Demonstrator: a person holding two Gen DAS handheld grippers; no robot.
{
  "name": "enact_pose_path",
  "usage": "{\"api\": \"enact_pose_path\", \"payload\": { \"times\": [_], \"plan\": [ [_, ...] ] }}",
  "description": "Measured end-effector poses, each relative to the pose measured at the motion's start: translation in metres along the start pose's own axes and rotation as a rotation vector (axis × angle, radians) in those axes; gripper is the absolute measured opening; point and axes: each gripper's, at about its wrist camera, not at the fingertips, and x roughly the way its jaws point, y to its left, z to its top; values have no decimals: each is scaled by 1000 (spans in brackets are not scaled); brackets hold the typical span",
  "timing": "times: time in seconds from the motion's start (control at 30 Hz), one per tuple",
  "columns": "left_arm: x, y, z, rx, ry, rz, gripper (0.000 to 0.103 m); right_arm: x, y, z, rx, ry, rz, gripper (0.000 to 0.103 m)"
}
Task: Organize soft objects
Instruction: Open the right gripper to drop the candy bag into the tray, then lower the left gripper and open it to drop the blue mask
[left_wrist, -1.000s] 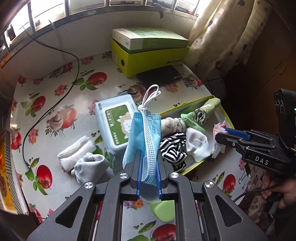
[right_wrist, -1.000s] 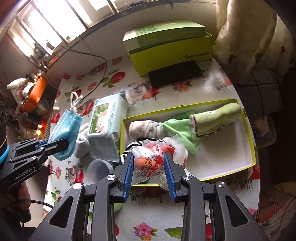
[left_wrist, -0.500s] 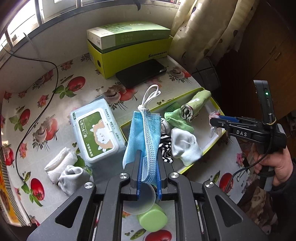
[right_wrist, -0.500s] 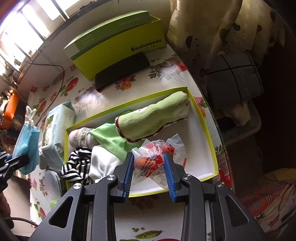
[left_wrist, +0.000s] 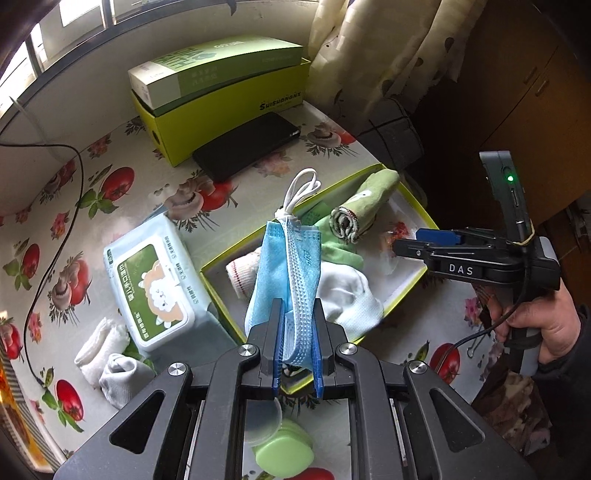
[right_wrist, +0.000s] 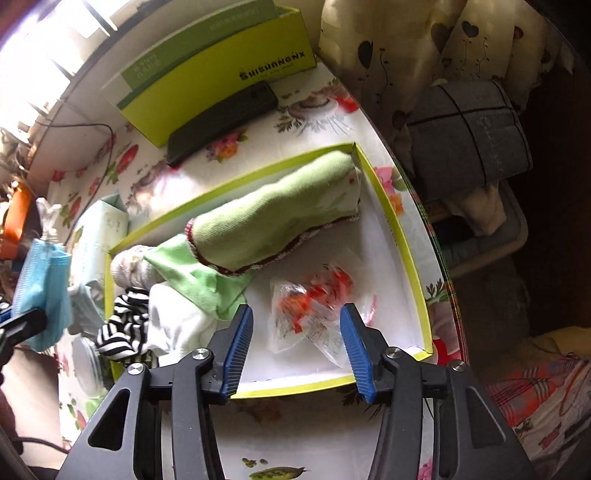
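My left gripper (left_wrist: 295, 339) is shut on a folded blue face mask (left_wrist: 286, 273) that hangs above the near left corner of the yellow-rimmed tray (left_wrist: 417, 210). My right gripper (right_wrist: 297, 338) hovers over the tray (right_wrist: 410, 258) with its jaws opening. A clear plastic packet with red print (right_wrist: 314, 306) lies on the tray floor between the fingers, free of the pads. The tray also holds a rolled green sock (right_wrist: 273, 221), a green cloth (right_wrist: 195, 277), a white sock (right_wrist: 177, 321), a striped sock (right_wrist: 125, 325) and a beige sock (right_wrist: 127, 264).
A wet-wipes pack (left_wrist: 155, 284) and two white socks (left_wrist: 110, 354) lie left of the tray. A yellow-green box (left_wrist: 221, 107) and a black phone (left_wrist: 247, 144) sit at the back. A green lidded jar (left_wrist: 284, 450) stands near the front. A cable (left_wrist: 55, 229) runs along the left.
The right gripper's jaws have spread and the plastic packet has dropped from them onto the tray floor. The left gripper has carried the mask rightward, over the tray's corner.
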Motion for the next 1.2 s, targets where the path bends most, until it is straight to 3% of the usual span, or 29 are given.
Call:
{"api": "enact_pose_path", "payload": {
  "times": [0.27,0.67,0.77,0.93,1.13,1.2],
  "plan": [
    [26,-32,21,95,23,-54,13,-30,-4,-14,47,-55,17,50],
    [79,-82,43,222,83,-168,13,-46,-20,-36,118,-69,28,50],
    [88,-87,47,221,96,-208,14,-46,-23,-38,128,-66,28,50],
    [93,-84,50,192,107,-221,37,-46,-21,-37,128,-69,35,50],
    [69,-60,45,116,67,-221,37,-41,-6,-30,87,-71,70,49],
    [60,-48,42,77,59,-210,37,-37,2,-25,73,-65,83,40]
  ]
}}
